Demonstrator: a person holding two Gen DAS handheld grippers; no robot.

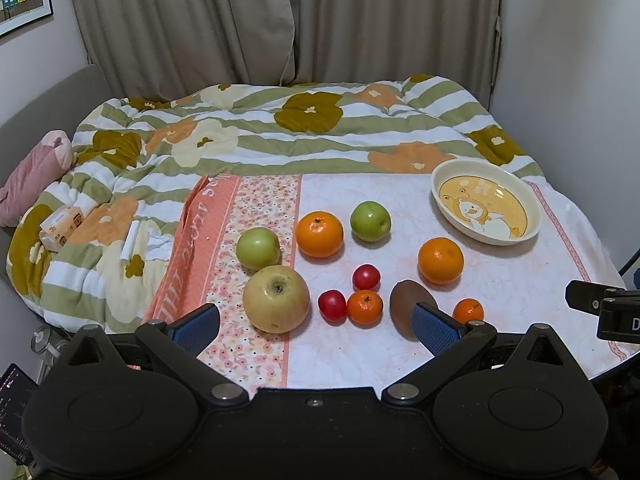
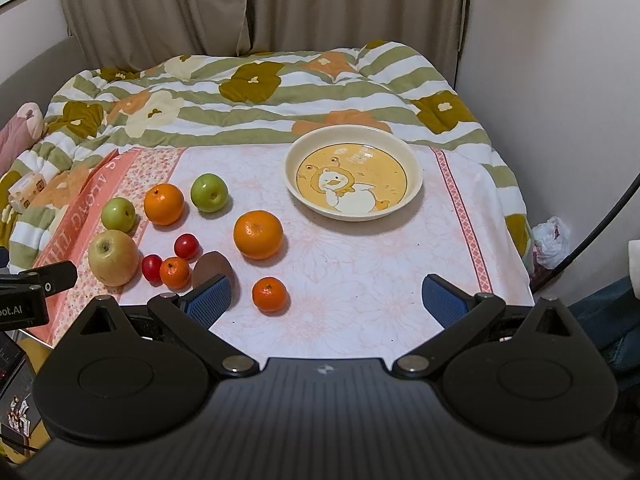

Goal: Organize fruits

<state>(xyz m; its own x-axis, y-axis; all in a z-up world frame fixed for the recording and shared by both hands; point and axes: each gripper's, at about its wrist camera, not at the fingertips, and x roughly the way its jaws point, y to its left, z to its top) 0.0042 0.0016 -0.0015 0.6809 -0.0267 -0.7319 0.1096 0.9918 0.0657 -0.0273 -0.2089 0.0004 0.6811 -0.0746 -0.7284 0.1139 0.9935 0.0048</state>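
Ten fruits (image 2: 258, 234) loose on worktop (image 2: 360, 280), none in plate (image 2: 416, 184), which sits well apart at rear right. Left tongs (image 1: 316, 322) and right tongs (image 2: 326, 300) both spread wide, holding nothing. Sorting not begun.

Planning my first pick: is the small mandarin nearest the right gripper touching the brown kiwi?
Apart. The right wrist view shows bare tablecloth between the small mandarin and the brown kiwi; the left wrist view shows a gripper finger in front of that gap.

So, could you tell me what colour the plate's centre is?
Yellow, with a white duck, on the cream plate; clearest in the right wrist view.
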